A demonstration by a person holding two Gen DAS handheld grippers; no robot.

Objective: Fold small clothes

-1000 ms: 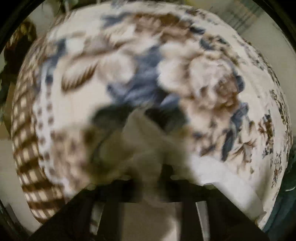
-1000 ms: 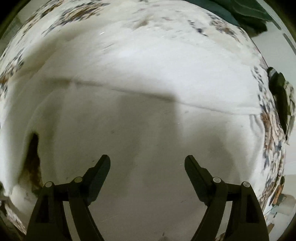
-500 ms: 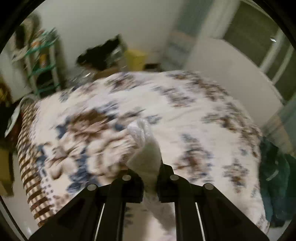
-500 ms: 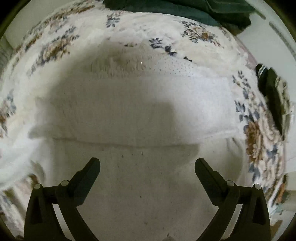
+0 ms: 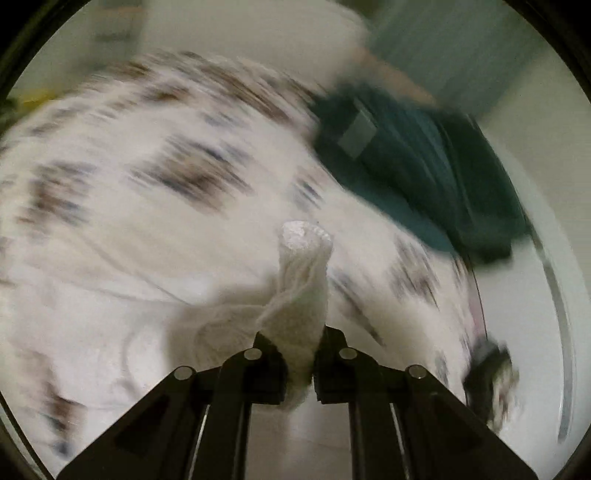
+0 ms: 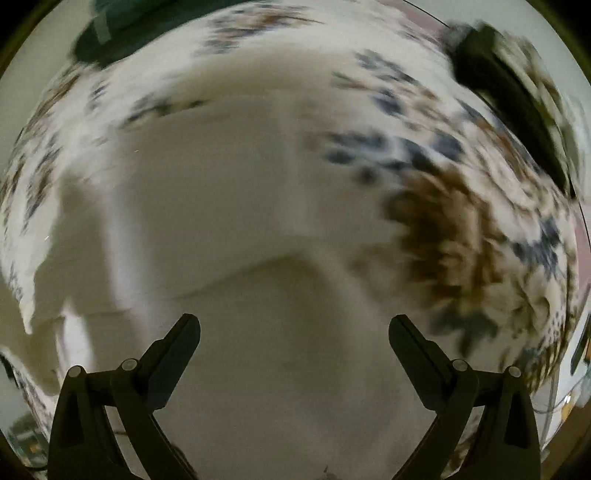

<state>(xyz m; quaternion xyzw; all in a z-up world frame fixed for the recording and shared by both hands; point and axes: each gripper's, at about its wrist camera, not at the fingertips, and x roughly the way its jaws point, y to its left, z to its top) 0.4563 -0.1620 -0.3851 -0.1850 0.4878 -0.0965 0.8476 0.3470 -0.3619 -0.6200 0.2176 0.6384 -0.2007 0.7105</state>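
Note:
A white small garment (image 6: 229, 206) lies spread on a floral bedspread (image 6: 461, 221). My left gripper (image 5: 299, 343) is shut on a bunched corner of the white garment (image 5: 303, 273), which sticks up between the fingers, lifted above the bed. My right gripper (image 6: 295, 328) is open and empty, hovering just above the flat white cloth, fingers apart on either side of it. Both views are motion-blurred.
A dark teal pile of clothes (image 5: 424, 162) lies at the bed's far right in the left wrist view and also shows in the right wrist view (image 6: 122, 33). A dark object (image 6: 509, 96) lies near the bed's right edge. Pale walls lie beyond.
My left gripper, holding the white corner, has swung right across the bed, bringing the teal pile into view. My right gripper has drawn back and turned, its fingers wider apart.

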